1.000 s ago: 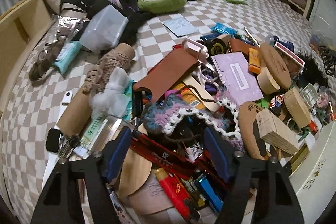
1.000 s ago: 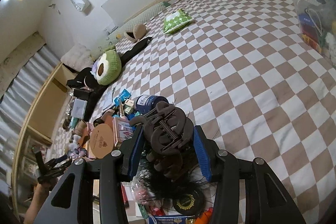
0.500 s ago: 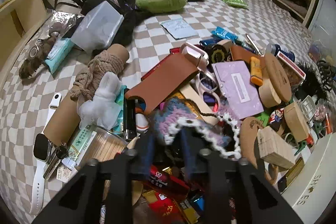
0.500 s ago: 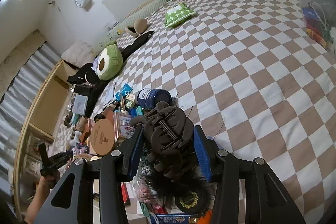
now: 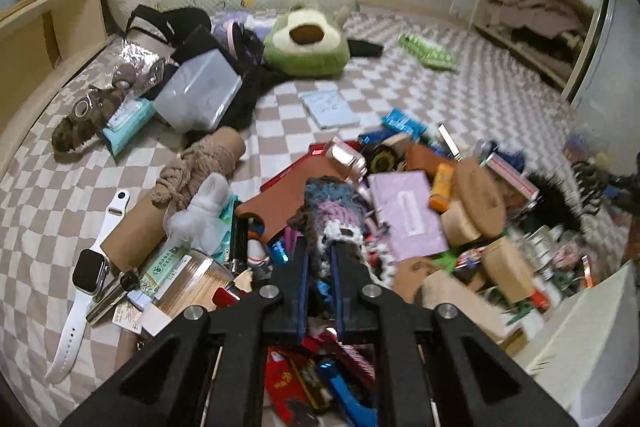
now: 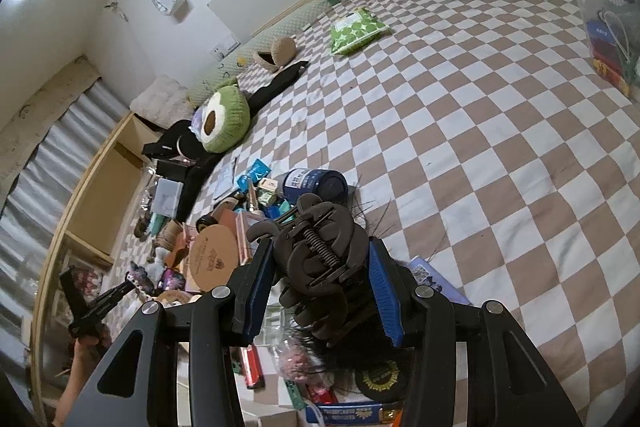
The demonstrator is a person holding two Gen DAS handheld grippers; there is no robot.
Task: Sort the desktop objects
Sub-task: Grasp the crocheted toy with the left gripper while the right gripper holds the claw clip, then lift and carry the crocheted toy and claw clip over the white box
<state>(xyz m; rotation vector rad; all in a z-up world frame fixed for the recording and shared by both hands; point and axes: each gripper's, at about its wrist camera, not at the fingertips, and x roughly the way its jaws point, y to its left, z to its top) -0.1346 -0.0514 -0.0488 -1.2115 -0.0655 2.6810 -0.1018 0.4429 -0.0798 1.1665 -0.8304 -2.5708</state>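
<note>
My left gripper [image 5: 320, 259] clenched on the crocheted pouch [image 5: 332, 207], my right gripper [image 6: 320, 279] clamped around the brown hair claw [image 6: 320, 251].

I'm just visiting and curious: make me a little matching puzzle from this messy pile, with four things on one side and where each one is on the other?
Things:
1. crocheted pouch
2. hair claw clip
3. smartwatch
4. avocado plush

Places:
A. flat on the checkered cover, beside a cardboard tube
B. clamped in the right gripper
C. far side of the pile, near the wall
D. pinched in the left gripper

Pairs: 1-D, 2-B, 3-A, 4-C
</note>
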